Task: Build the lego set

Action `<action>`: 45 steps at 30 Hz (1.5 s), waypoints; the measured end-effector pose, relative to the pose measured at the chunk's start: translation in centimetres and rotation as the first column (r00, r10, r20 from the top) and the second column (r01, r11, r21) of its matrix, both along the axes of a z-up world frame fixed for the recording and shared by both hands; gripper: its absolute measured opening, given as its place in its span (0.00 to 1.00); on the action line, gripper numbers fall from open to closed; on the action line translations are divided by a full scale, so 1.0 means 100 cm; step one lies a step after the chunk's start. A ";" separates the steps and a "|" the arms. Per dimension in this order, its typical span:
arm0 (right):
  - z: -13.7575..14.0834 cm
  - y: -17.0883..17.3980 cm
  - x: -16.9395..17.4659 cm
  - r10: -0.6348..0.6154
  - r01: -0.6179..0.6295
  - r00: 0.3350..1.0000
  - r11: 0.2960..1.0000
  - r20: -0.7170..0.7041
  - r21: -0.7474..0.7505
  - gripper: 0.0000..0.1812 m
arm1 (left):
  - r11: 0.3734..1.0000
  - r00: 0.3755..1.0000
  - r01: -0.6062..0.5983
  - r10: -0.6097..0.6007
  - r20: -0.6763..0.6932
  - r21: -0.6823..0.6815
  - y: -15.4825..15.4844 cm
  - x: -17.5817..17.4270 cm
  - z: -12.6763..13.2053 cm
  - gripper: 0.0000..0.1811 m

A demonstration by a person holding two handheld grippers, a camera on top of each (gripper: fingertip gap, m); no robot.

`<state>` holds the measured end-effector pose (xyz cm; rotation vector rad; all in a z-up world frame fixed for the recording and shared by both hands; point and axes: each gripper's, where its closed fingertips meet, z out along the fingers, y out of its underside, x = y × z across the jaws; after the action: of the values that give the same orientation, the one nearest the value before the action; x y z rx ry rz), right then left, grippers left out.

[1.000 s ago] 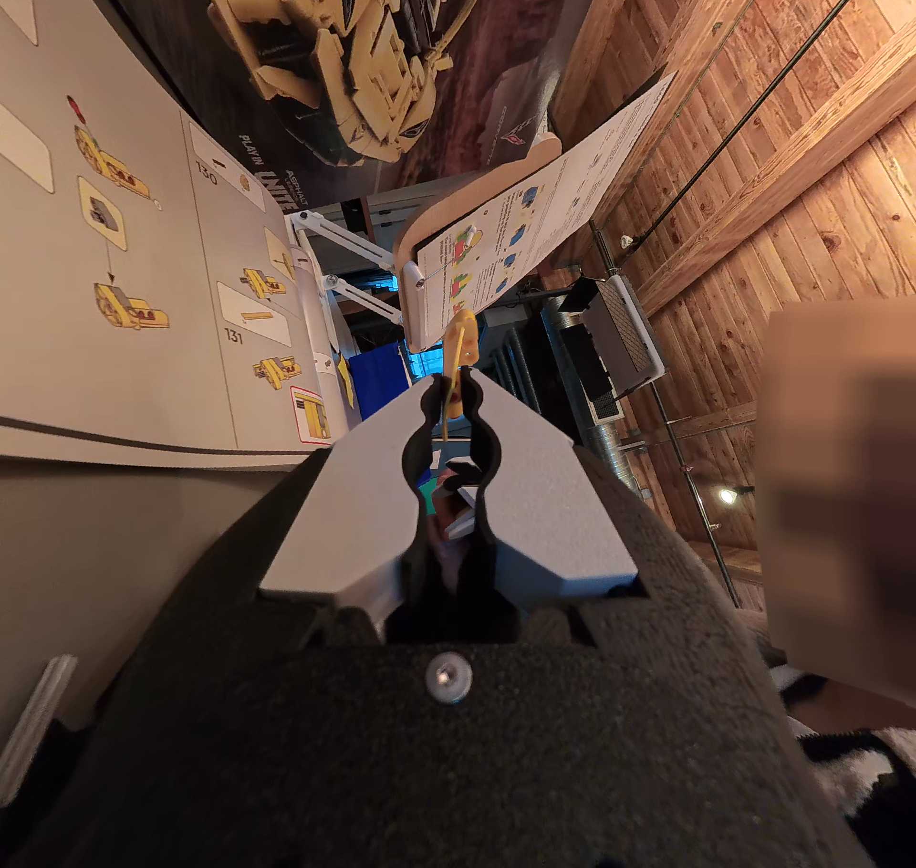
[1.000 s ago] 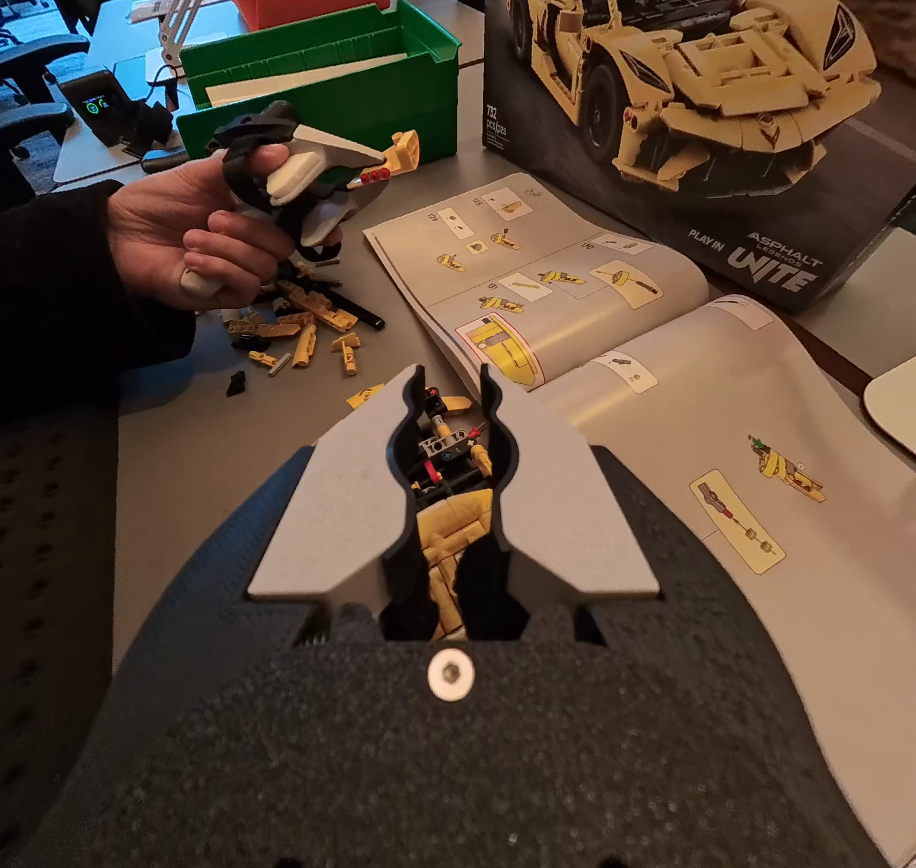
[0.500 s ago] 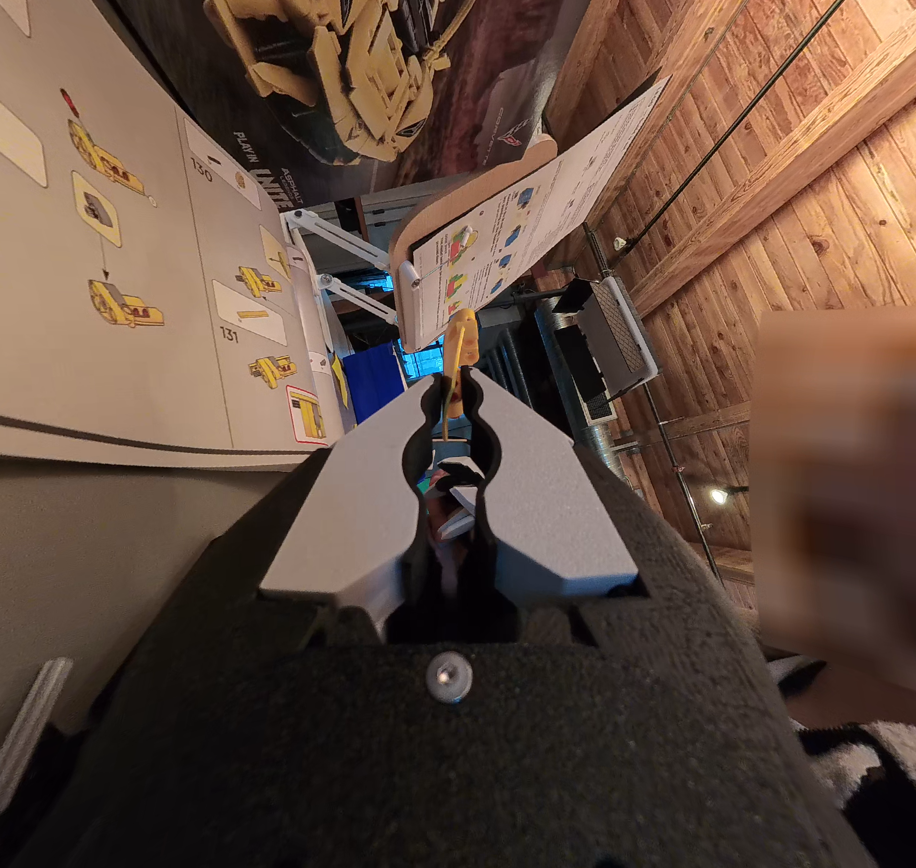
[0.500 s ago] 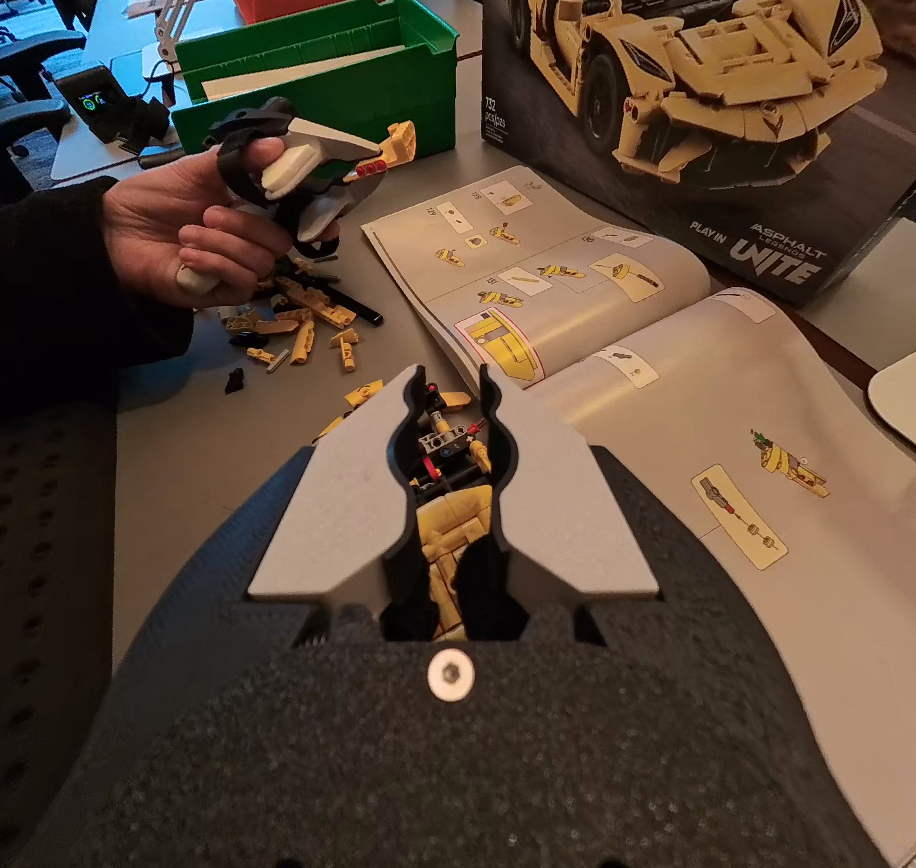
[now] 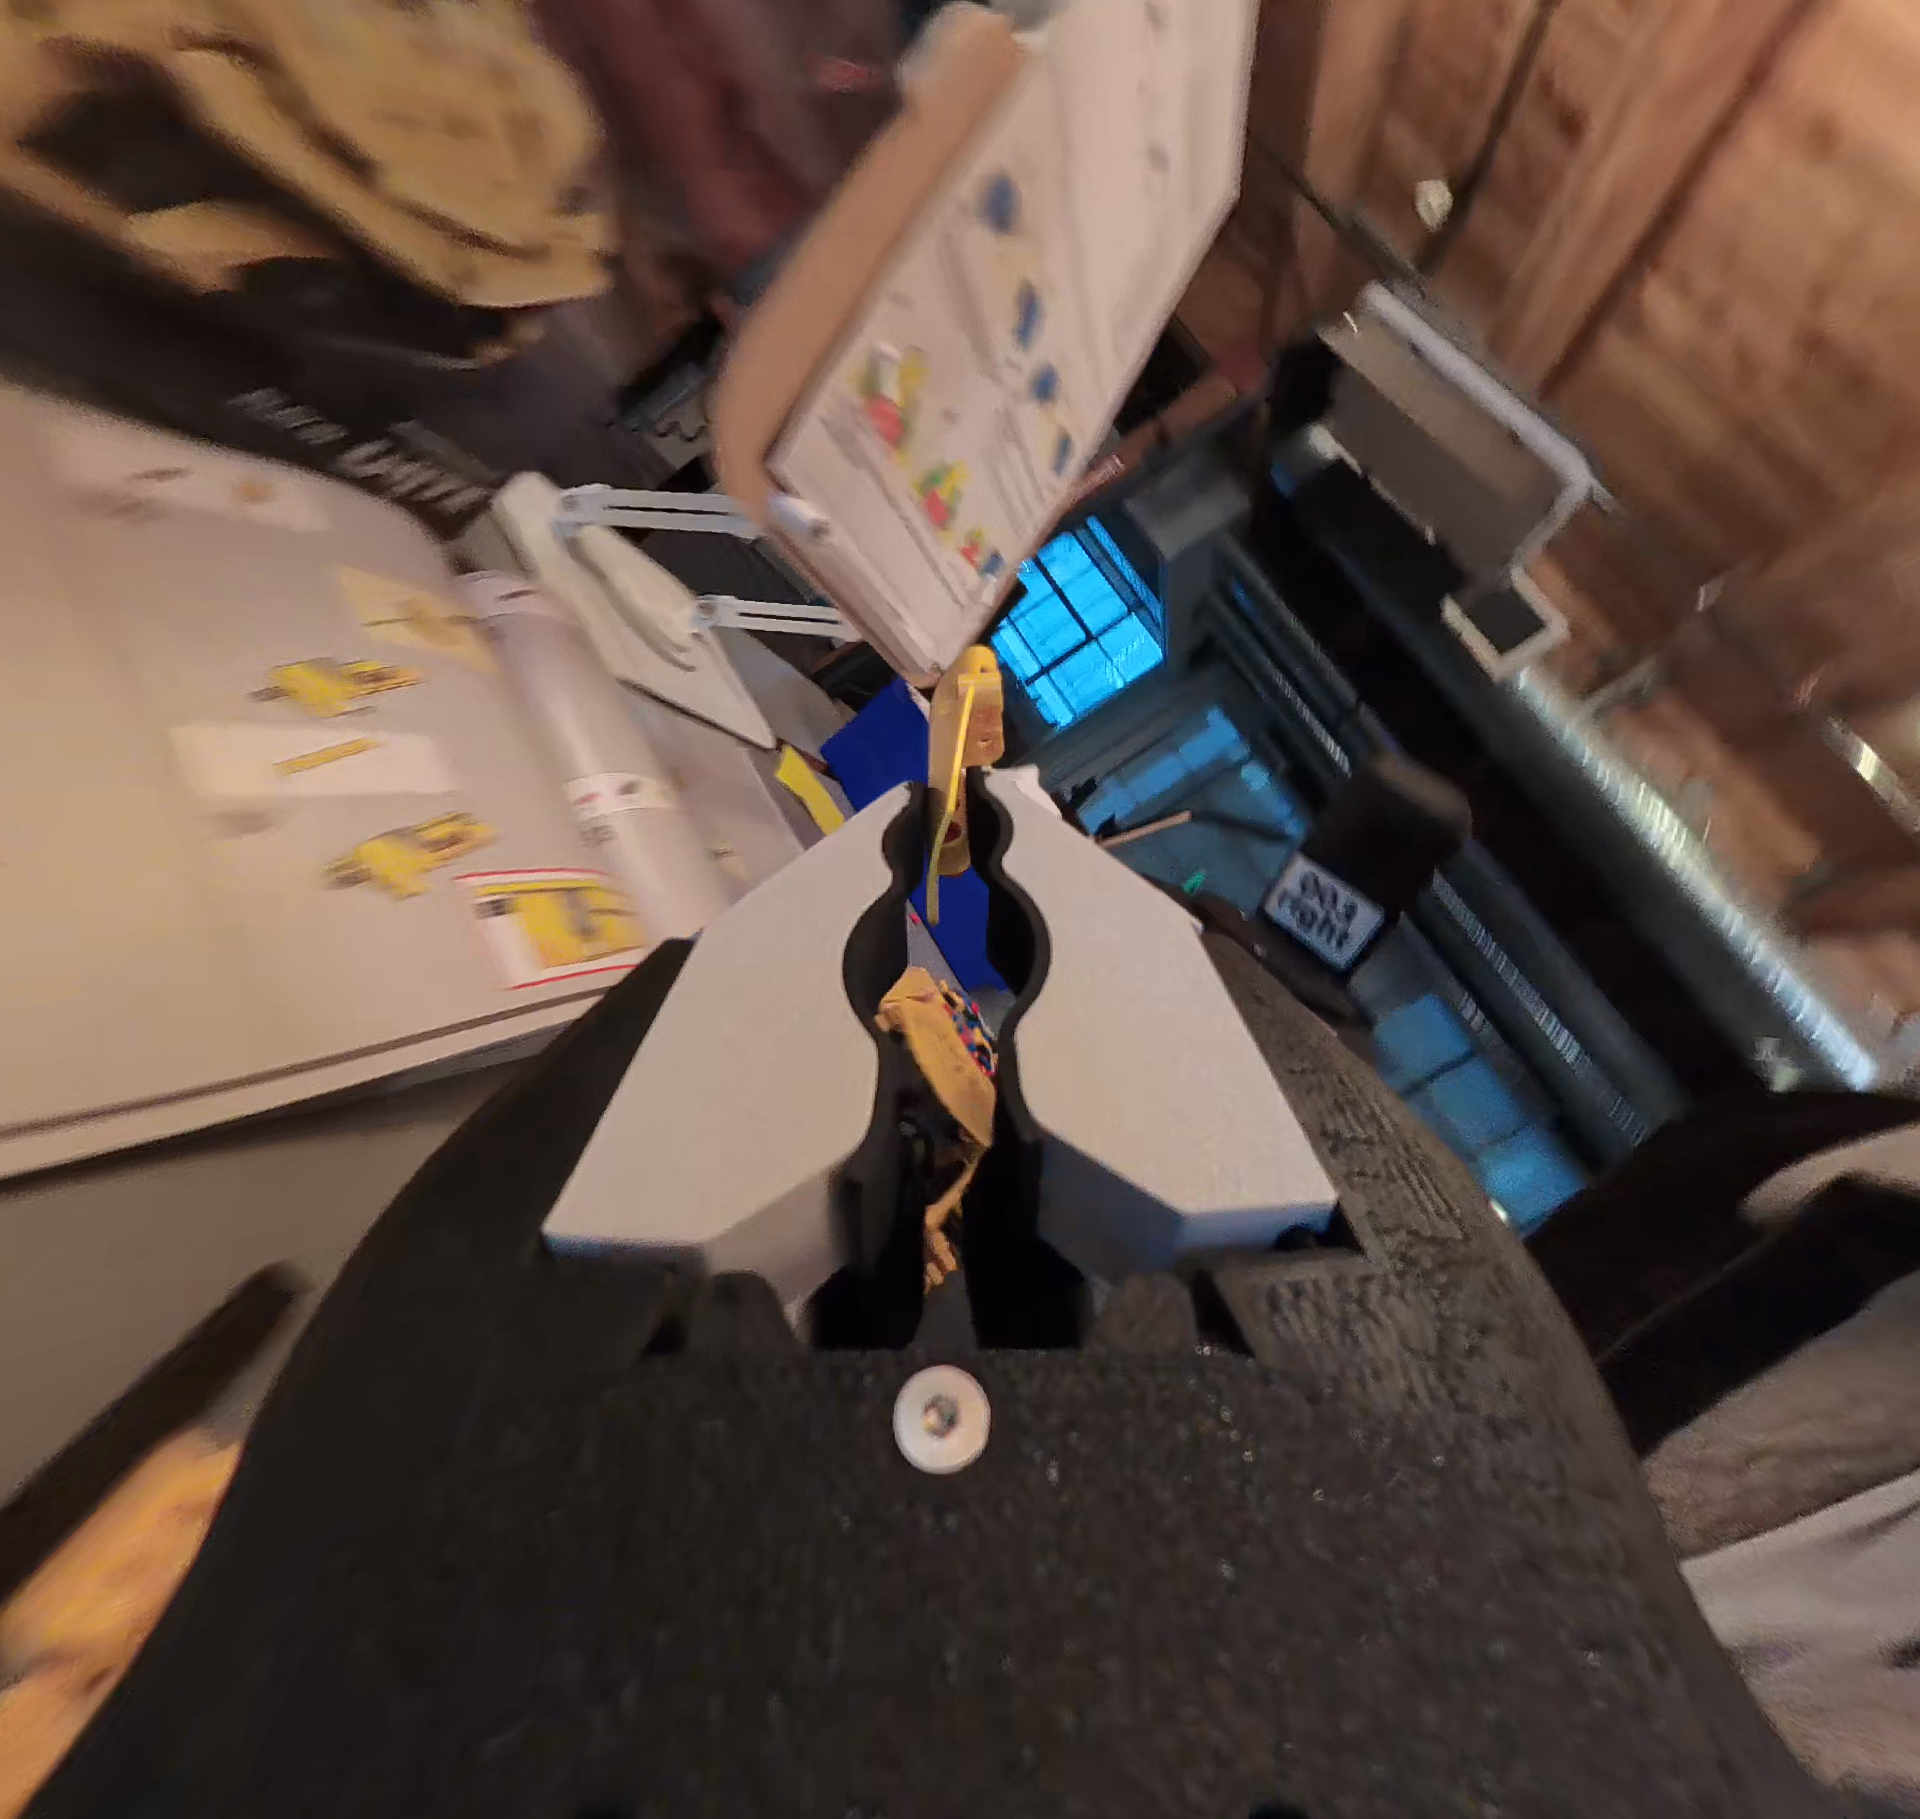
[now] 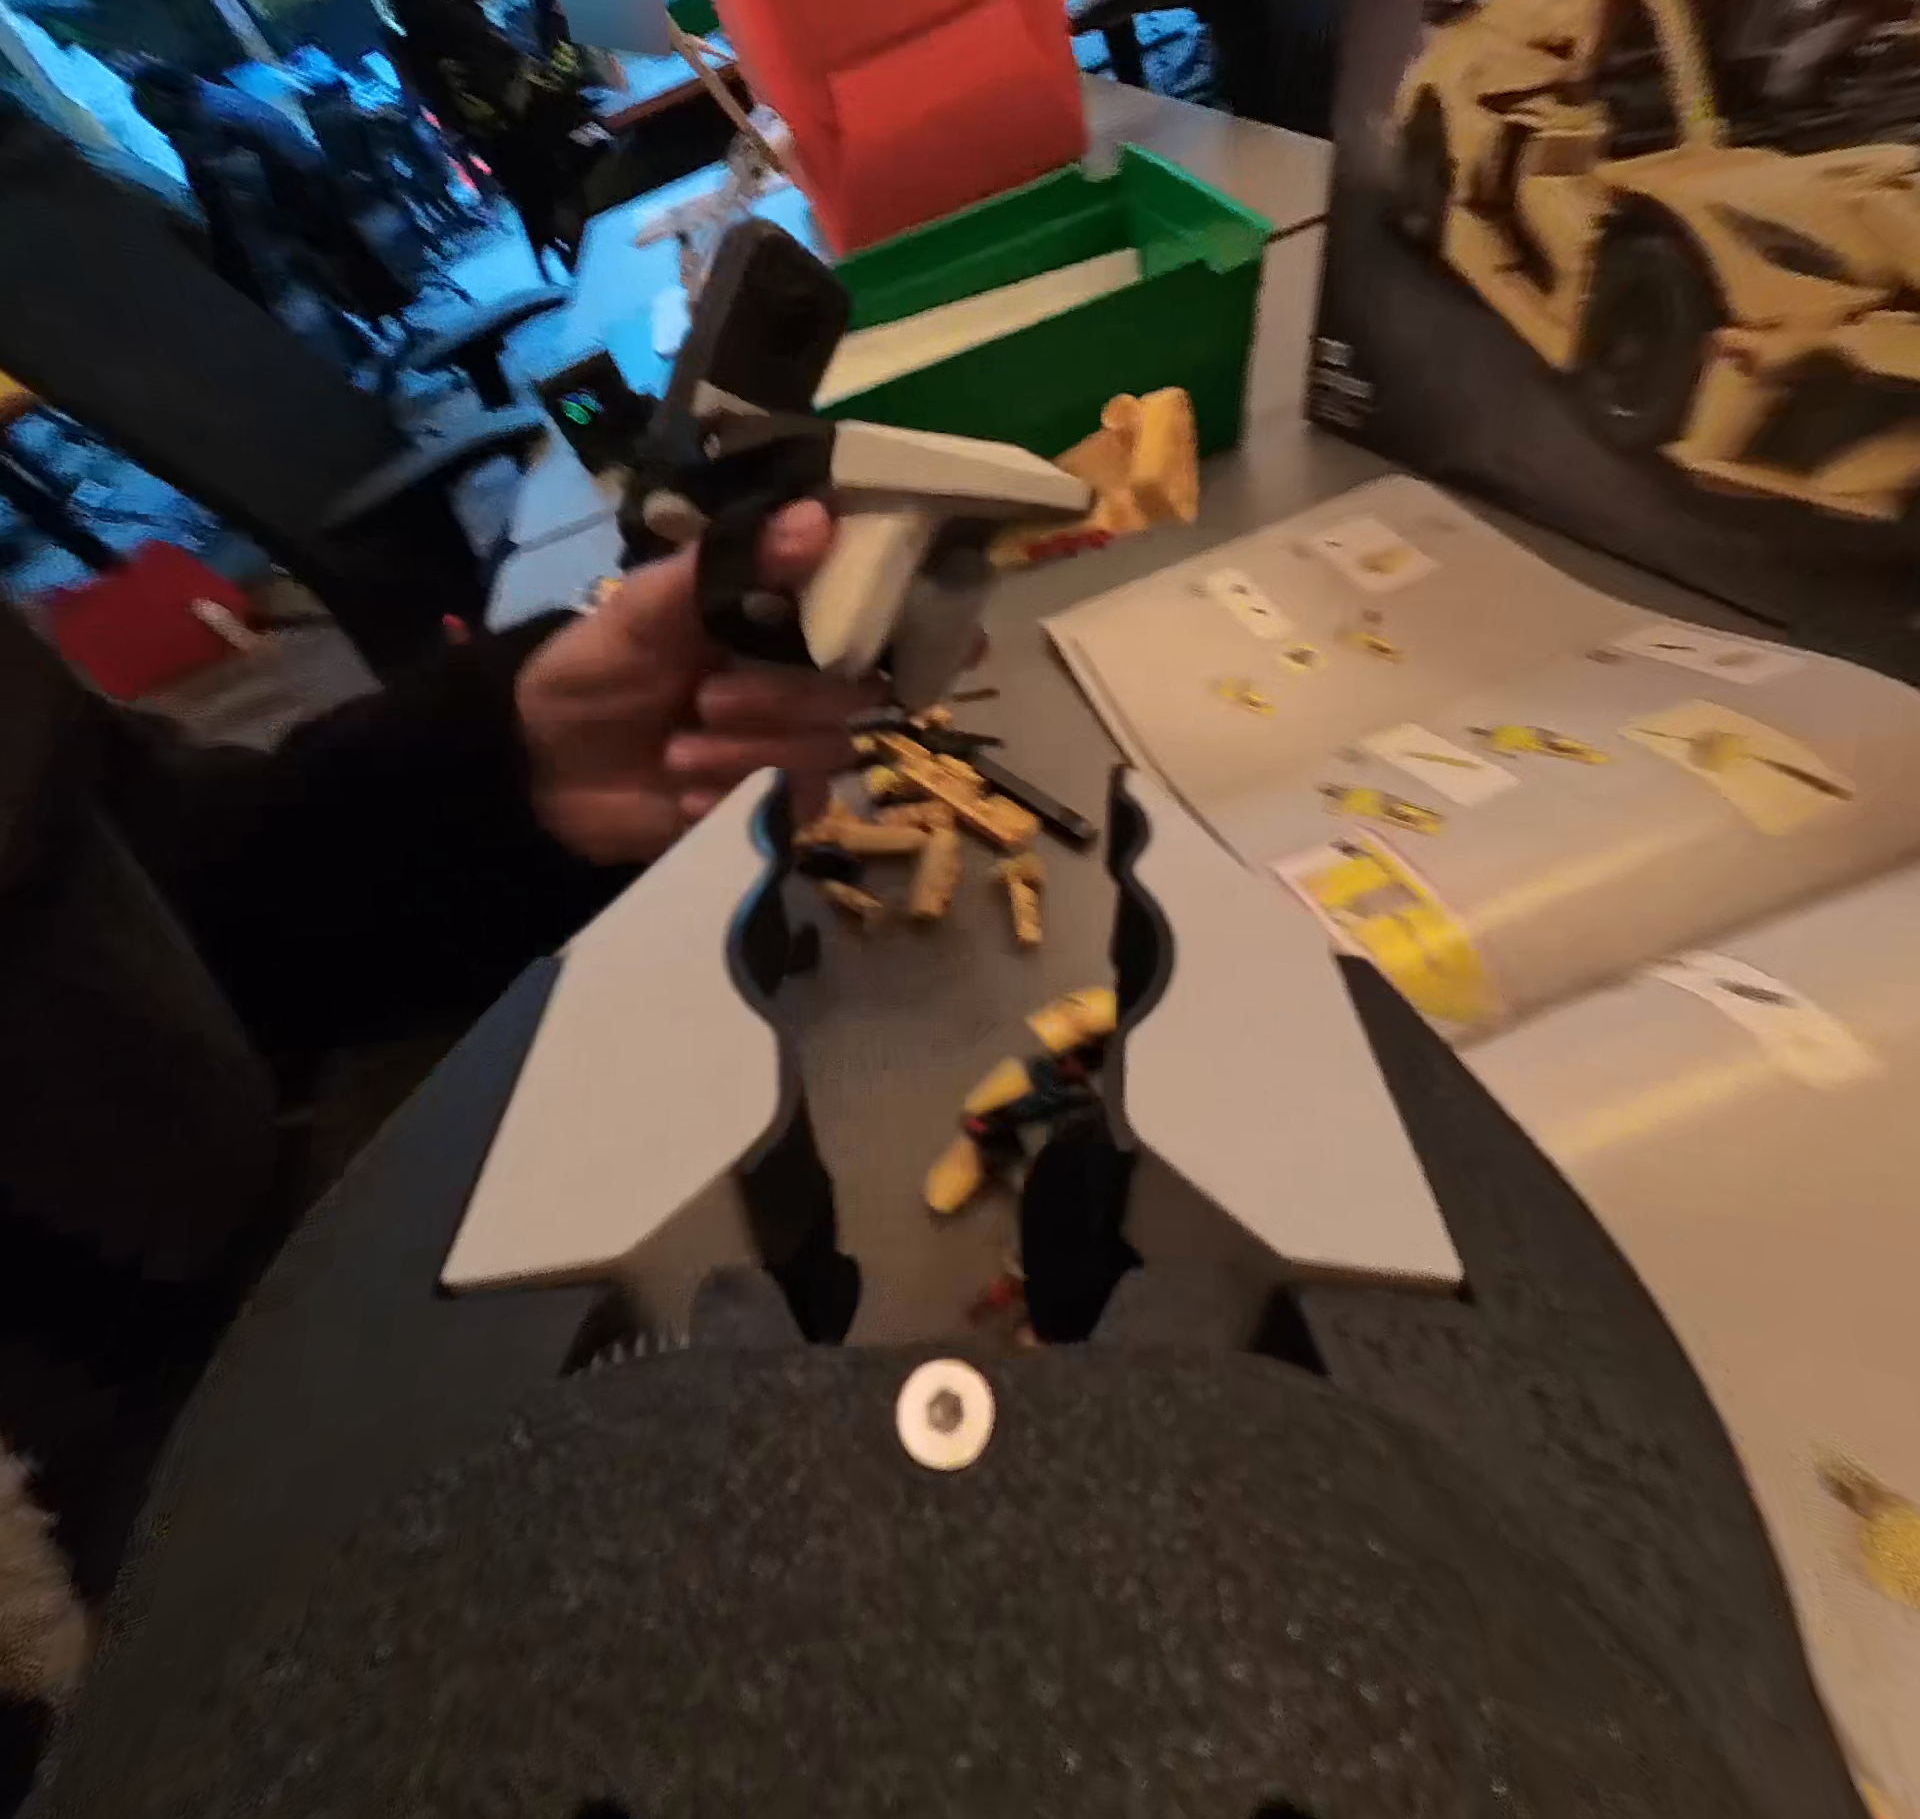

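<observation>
In the left wrist view my left gripper is shut on a thin yellow lego piece that sticks out past the fingertips. In the right wrist view a hand holds the left gripper above the table, with the yellow piece at its tips. My right gripper is open and empty above the table. A yellow and black lego subassembly lies on the grey table beneath it, near the right finger. The open instruction booklet lies to the right and also shows in the left wrist view.
A pile of loose yellow and black lego parts lies below the left gripper. A green bin with a red object above it stands behind. The lego box stands at the back right. Both views are motion-blurred. My hands' fingertips stand some 8 cm from each other.
My right gripper has opened, let go of the yellow and black subassembly and drawn back from it. My left gripper has swung and risen, still holding the yellow piece.
</observation>
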<state>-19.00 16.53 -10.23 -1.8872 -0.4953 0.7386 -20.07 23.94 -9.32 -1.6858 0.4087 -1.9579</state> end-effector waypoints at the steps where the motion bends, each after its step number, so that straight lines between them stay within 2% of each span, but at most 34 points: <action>1: 0.006 0.000 -0.010 0.009 -0.009 0.999 1.000 -0.039 0.000 0.39 | 0.999 1.000 0.010 -0.011 0.010 0.037 -0.010 0.003 0.007 0.04; 4: 0.024 0.002 -0.029 -0.013 0.016 0.997 0.999 -0.070 0.047 0.49 | 0.992 0.999 0.022 -0.025 0.027 0.123 -0.037 0.007 0.025 0.04; 6: 0.035 0.003 -0.035 -0.040 0.045 0.996 0.996 -0.074 0.075 0.51 | 0.985 1.000 0.009 -0.011 0.010 0.170 -0.050 0.006 0.027 0.04; 8: 0.042 0.001 -0.040 -0.059 0.065 0.995 0.994 -0.074 0.087 0.51 | 0.984 0.999 0.001 -0.007 0.036 0.176 -0.063 0.000 0.032 0.04; 13: 0.056 -0.013 -0.068 0.011 0.000 0.994 0.995 -0.109 0.101 0.51 | 0.984 0.998 0.002 -0.012 0.056 0.179 -0.088 -0.014 0.036 0.04; 19: 0.059 -0.025 -0.091 0.089 -0.083 0.994 0.992 -0.062 0.096 0.54 | 0.982 0.998 -0.012 -0.002 0.069 0.191 -0.099 -0.034 0.042 0.04; 21: 0.061 -0.028 -0.086 0.095 -0.089 0.994 0.990 -0.054 0.108 0.46 | 0.985 0.995 0.024 -0.040 0.088 0.172 -0.104 -0.038 0.045 0.04; 23: 0.061 -0.030 -0.074 0.071 -0.063 0.995 0.991 -0.071 0.114 0.38 | 0.995 0.984 0.051 -0.065 0.165 0.090 -0.104 -0.045 0.052 0.04; 25: 0.048 -0.033 -0.066 0.065 -0.061 0.995 0.997 -0.070 0.055 0.26 | 0.998 0.965 0.059 -0.058 0.255 0.000 -0.099 -0.053 0.059 0.04; 27: 0.047 -0.040 -0.071 0.103 -0.108 0.972 0.994 -0.213 -0.008 0.21 | 0.997 0.951 0.076 -0.064 0.302 -0.025 -0.100 -0.054 0.062 0.04; 30: 0.054 -0.046 -0.078 0.124 -0.174 0.885 0.982 -0.449 -0.071 0.09 | 0.994 0.935 0.108 -0.092 0.342 -0.030 -0.110 -0.049 0.065 0.04; 31: 0.055 -0.048 -0.076 0.123 -0.184 0.861 0.980 -0.494 -0.076 0.02 | 0.993 0.932 0.114 -0.094 0.351 -0.035 -0.112 -0.048 0.066 0.04; 33: 0.053 -0.050 -0.066 0.091 -0.162 0.841 0.983 -0.534 -0.087 0.02 | 0.994 0.943 0.107 -0.093 0.319 -0.025 -0.116 -0.043 0.062 0.04; 35: 0.041 -0.058 -0.059 0.074 -0.174 0.853 0.974 -0.517 -0.148 0.02 | 0.993 0.963 0.113 -0.115 0.245 0.021 -0.125 -0.038 0.051 0.04; 37: 0.021 -0.069 -0.042 0.024 -0.138 0.894 0.965 -0.447 -0.225 0.02 | 0.986 0.978 0.159 -0.163 0.130 0.043 -0.135 -0.036 0.031 0.22; 38: 0.010 -0.077 -0.031 -0.004 -0.116 0.912 0.956 -0.409 -0.269 0.02 | 0.980 0.978 0.196 -0.199 0.062 0.044 -0.140 -0.037 0.018 0.27; 40: -0.029 -0.101 -0.011 -0.020 -0.083 0.969 0.911 -0.245 -0.404 0.02 | 0.973 0.975 0.218 -0.214 -0.057 0.072 -0.142 -0.048 -0.006 0.29; 42: -0.079 -0.137 0.006 0.044 -0.053 0.999 0.836 -0.031 -0.545 0.02 | 0.974 0.972 0.177 -0.150 -0.179 0.143 -0.132 -0.062 -0.026 0.28; 45: -0.109 -0.163 0.016 0.050 -0.020 0.998 0.785 0.032 -0.619 0.02 | 0.952 0.946 0.126 -0.031 -0.322 0.279 -0.111 -0.077 -0.043 0.28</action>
<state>-17.35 0.25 -21.13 -2.5206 -0.3328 0.9658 -27.81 12.83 -13.60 -1.8022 0.8563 -1.5816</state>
